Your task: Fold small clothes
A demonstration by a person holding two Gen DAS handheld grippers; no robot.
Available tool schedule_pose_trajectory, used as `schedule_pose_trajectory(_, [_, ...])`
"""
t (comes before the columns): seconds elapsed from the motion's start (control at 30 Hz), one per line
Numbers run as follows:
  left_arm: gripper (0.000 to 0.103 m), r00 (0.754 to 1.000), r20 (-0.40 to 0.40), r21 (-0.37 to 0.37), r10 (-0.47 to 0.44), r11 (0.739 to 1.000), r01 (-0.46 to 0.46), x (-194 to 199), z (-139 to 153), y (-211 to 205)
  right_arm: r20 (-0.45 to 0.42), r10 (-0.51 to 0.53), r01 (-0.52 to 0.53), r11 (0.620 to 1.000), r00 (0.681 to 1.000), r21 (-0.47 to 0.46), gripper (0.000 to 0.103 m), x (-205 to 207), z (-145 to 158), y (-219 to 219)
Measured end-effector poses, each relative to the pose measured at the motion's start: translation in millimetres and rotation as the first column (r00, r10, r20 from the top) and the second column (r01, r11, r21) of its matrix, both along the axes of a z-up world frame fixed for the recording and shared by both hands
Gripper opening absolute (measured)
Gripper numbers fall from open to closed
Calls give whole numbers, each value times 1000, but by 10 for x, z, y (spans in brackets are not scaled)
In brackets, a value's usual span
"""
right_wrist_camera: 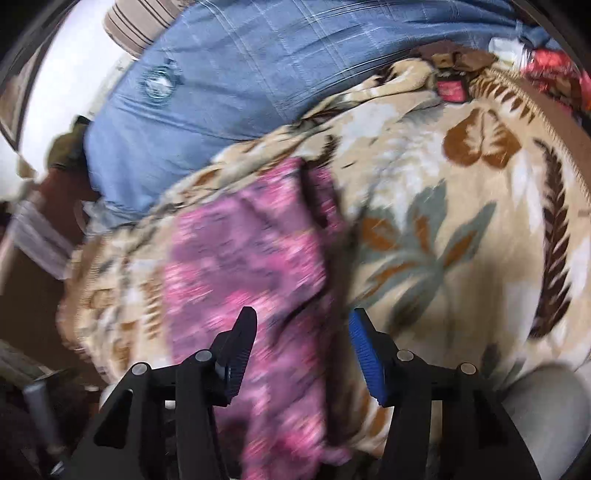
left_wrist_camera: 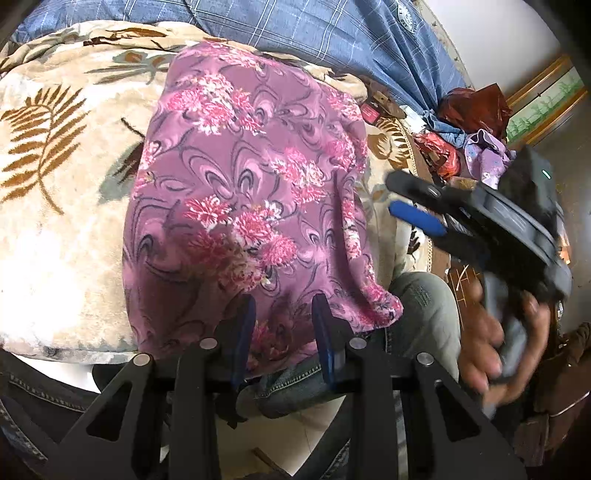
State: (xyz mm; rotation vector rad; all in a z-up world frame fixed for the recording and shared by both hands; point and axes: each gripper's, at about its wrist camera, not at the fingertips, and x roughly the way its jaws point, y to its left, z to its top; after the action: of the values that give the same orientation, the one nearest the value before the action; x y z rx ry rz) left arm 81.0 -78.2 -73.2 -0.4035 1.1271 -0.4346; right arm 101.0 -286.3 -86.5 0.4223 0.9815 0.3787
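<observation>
A purple garment with pink flowers point(left_wrist_camera: 243, 192) lies folded on a cream leaf-patterned blanket point(left_wrist_camera: 55, 206); its near edge hangs over the bed edge. My left gripper point(left_wrist_camera: 284, 325) is open and empty, its fingers just above that near edge. My right gripper point(left_wrist_camera: 402, 199) shows in the left wrist view at the right, held by a hand, open, off the garment's right side. In the blurred right wrist view the garment point(right_wrist_camera: 255, 266) lies ahead and the right gripper point(right_wrist_camera: 304, 336) is open and empty over its near right part.
A blue checked quilt point(left_wrist_camera: 314, 33) is bunched at the back of the bed. A heap of red, blue and lilac clothes point(left_wrist_camera: 476, 136) sits at the far right. The person's knee in grey trousers point(left_wrist_camera: 421, 306) is below the bed edge.
</observation>
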Motion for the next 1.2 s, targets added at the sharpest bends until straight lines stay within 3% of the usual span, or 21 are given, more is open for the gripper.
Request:
schedule_pose_trajectory(0.07, [28,1000,-1,-6,10,1000,-10,12,-15,31,-12,37,-37,999,999,-6,68,-108,-33,130])
schedule_pose_trajectory(0.13, [28,999,3,-8,34,999,-34,21,-5,93,-24,83,-85,991,996,-108,69,-178,-162,335])
schedule_pose_trajectory(0.17, [28,999,2,-11,47,999,-47,22,1,144,-36,87,-92,983,996,-159,64,-200,-231,401])
schedule_pose_trajectory(0.2, [28,998,2,-10,56,998,-56,22,9,177,-56,81,-91,970,995,-224,54,-221,-316,459])
schedule_pose_trajectory(0.23, [28,998,3,-7,67,998,-67,21,19,216,-74,73,-90,958,995,-272,19,-242,-372,482])
schedule_pose_trajectory(0.27, [28,997,6,-7,79,997,-79,21,26,257,-76,53,-73,954,996,-292,14,-271,-385,456])
schedule_pose_trajectory(0.37, [38,993,18,-2,119,993,-119,8,35,422,-53,17,-26,983,998,-180,10,-406,-255,225])
schedule_pose_trajectory(0.47, [47,985,12,3,171,985,-171,16,-25,590,-75,-23,19,998,997,-60,10,-481,-238,-38])
schedule_pose_trajectory(0.57, [50,981,-41,-4,188,982,-188,51,-163,683,-171,-49,34,995,984,-94,20,-415,-495,-153])
schedule_pose_trajectory(0.63, [53,984,-87,-21,155,987,-157,59,-247,678,-172,-20,10,998,985,-61,25,-421,-550,-185])
schedule_pose_trajectory(0.73, [58,988,-103,-45,113,992,-118,4,-307,648,-130,-9,9,1000,991,3,58,-484,-487,-195])
schedule_pose_trajectory(0.83, [58,988,-117,-32,102,994,-107,-21,-388,604,-164,-1,-1,1000,986,-13,56,-437,-599,-158])
schedule_pose_trajectory(0.87, [57,987,-122,-33,103,994,-108,-29,-400,590,-187,-2,-1,1000,982,-14,45,-416,-660,-151])
schedule_pose_trajectory(0.9, [50,987,-118,-24,110,993,-114,-44,-399,587,-200,2,-3,1000,980,-5,32,-404,-693,-146])
schedule_pose_trajectory(0.93, [32,987,-107,-10,116,993,-118,-59,-382,589,-208,6,-5,1000,978,1,10,-419,-701,-131])
schedule_pose_trajectory(1.0, [10,990,-91,0,110,994,-111,-83,-344,600,-189,-12,8,1000,982,-21,6,-489,-626,-133])
schedule_pose_trajectory(1.03, [5,990,-83,2,111,994,-111,-88,-322,615,-178,-16,13,1000,984,-22,6,-524,-576,-129])
schedule_pose_trajectory(1.1, [4,992,-69,-23,109,994,-110,-110,-257,675,-162,-17,15,1000,987,-11,5,-564,-491,-141])
schedule_pose_trajectory(1.2, [4,988,-85,-119,128,983,-138,-105,-205,880,-141,11,-10,1000,990,12,4,-617,-344,-152])
